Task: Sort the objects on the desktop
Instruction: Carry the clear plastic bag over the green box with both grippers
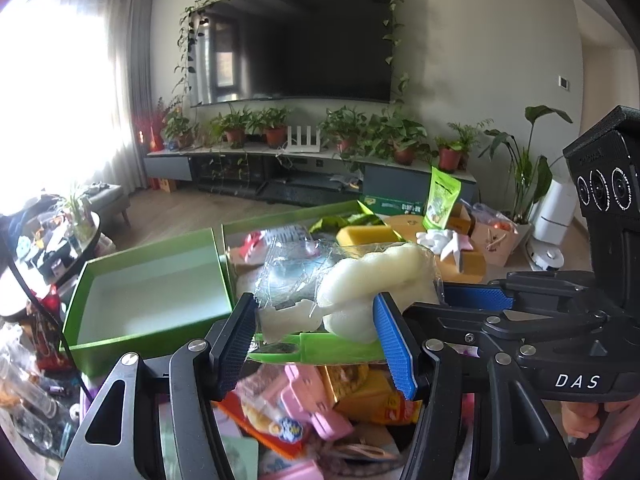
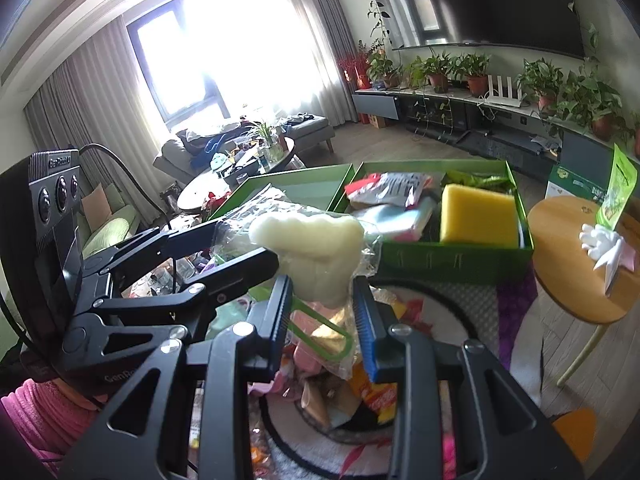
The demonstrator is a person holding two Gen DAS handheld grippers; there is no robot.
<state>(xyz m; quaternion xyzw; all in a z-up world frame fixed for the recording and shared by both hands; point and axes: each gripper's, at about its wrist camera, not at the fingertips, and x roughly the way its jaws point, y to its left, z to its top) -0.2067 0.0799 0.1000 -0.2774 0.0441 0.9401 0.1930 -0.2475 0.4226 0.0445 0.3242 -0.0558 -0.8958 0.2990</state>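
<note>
**Both tools hold 1 wrapped sponge above the clutter**

While the 2 green boxes sit side by side further back, both tools are closed on the same item: a pale, cream-coloured sponge (image 1: 372,280) with a wavy outline, sealed in crinkled clear plastic and fixed to a green plastic handle (image 1: 320,350). The left tool (image 1: 316,344) has its 2 fingers set fairly wide apart, with the lower part of the sponge and the handle spanning the gap between its black pad and blue pad. The right tool (image 2: 324,316) grips with a narrower gap; the foot of the sponge (image 2: 316,252) is squeezed between its pads and the looped end of the handle (image 2: 320,330) pokes out below. In the left wrist view the right tool (image 1: 476,298) comes in from the right, its blue pad against the far side of the package. The sponge hangs in the air, touching nothing beneath it.

Under it lies a heap of small goods (image 1: 320,400): pink plastic pieces, yellow and orange packets. Beyond, the left green box (image 1: 148,292) shows a bare pale floor, while the right green box (image 2: 452,256) holds a yellow sponge block (image 2: 478,216), a red and white packet and some green wrapping. A round wooden side table (image 2: 568,248) stands right of the boxes, carrying a white glove-shaped piece and a green pouch. A pink sleeve (image 2: 40,412) shows at the lower left of the right wrist view.
</note>
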